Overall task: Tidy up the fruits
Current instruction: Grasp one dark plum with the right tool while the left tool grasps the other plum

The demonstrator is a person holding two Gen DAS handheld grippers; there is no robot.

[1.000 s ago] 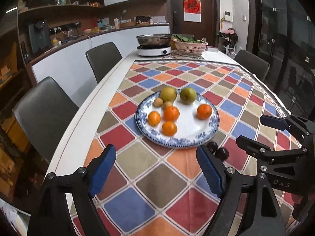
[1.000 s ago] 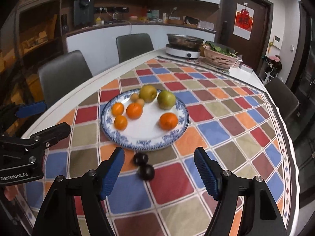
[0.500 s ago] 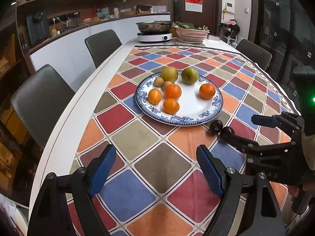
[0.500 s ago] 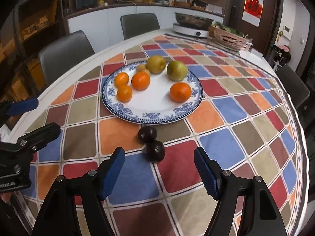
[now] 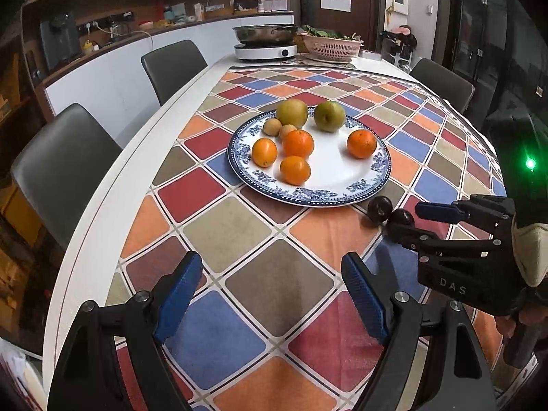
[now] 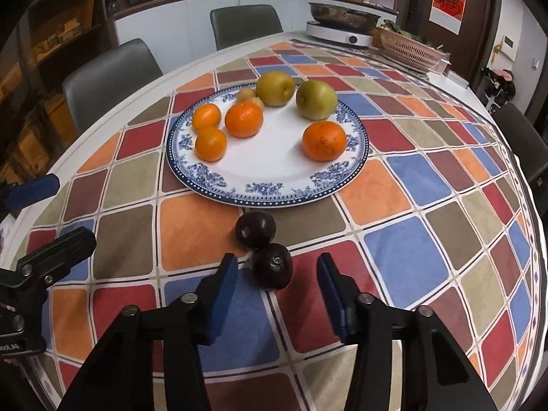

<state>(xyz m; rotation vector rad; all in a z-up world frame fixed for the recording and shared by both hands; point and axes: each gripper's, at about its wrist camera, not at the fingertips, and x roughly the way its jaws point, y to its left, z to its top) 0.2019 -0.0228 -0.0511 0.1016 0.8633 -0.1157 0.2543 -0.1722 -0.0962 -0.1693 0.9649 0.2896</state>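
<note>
A blue-and-white plate (image 6: 274,185) (image 5: 342,191) holds several oranges, two yellow-green pears and two small tan fruits. Two dark plums lie on the chequered cloth just in front of it. My right gripper (image 6: 276,272) is open, low over the cloth, with the nearer plum (image 6: 273,266) between its blue pads, not touching. The farther plum (image 6: 256,229) sits just beyond. In the left wrist view both plums (image 5: 380,208) show at the right gripper's tips (image 5: 407,219). My left gripper (image 5: 269,284) is open and empty above the cloth.
The round table has a white rim (image 5: 102,205) and grey chairs (image 5: 65,167) around it. An induction cooker with a pan (image 5: 265,39) and a pink basket of greens (image 5: 330,44) stand at the far side.
My right gripper has moved forward and down, its pads now on either side of the nearer plum. My left gripper has tilted down and drawn a little closer to the plate.
</note>
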